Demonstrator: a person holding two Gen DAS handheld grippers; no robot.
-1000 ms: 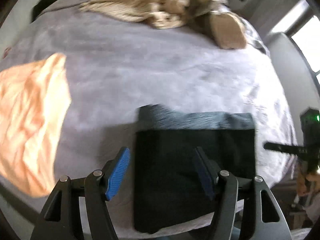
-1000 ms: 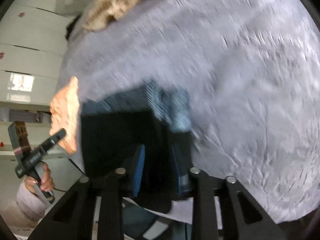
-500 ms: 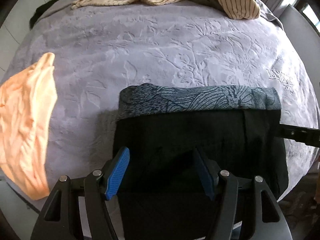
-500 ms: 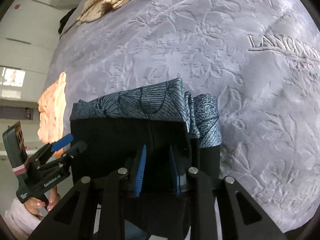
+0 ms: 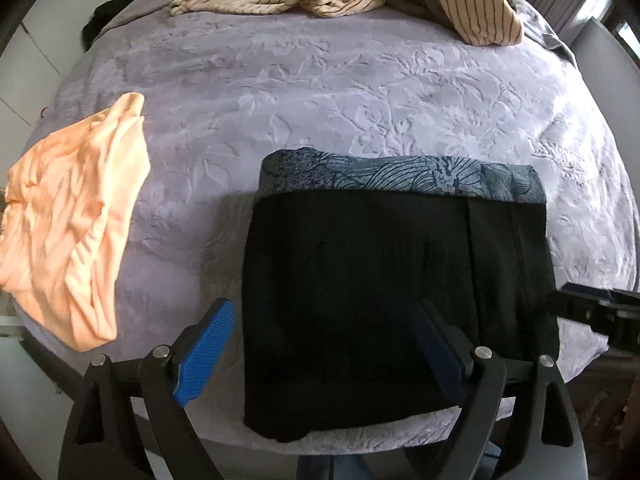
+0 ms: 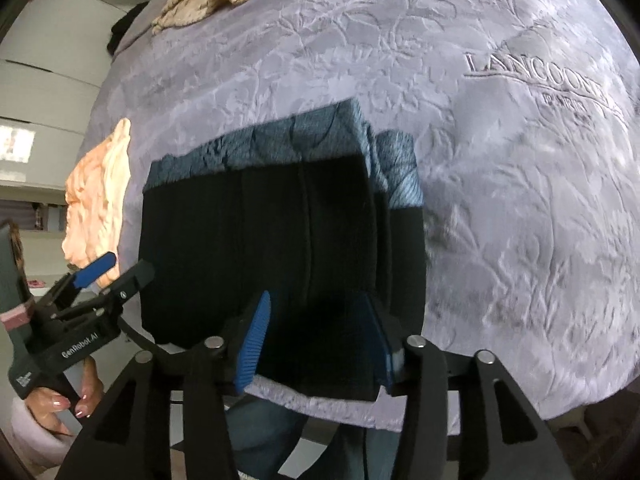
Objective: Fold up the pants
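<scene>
Since half a second ago, we are spreading our right gripper off the folded black pants, its jaws now standing well apart where they were nearly closed. We are holding the left gripper wide too, gripping nothing. Those pants are lying flat near the lilac bedspread's front edge, beside an orange garment.
</scene>
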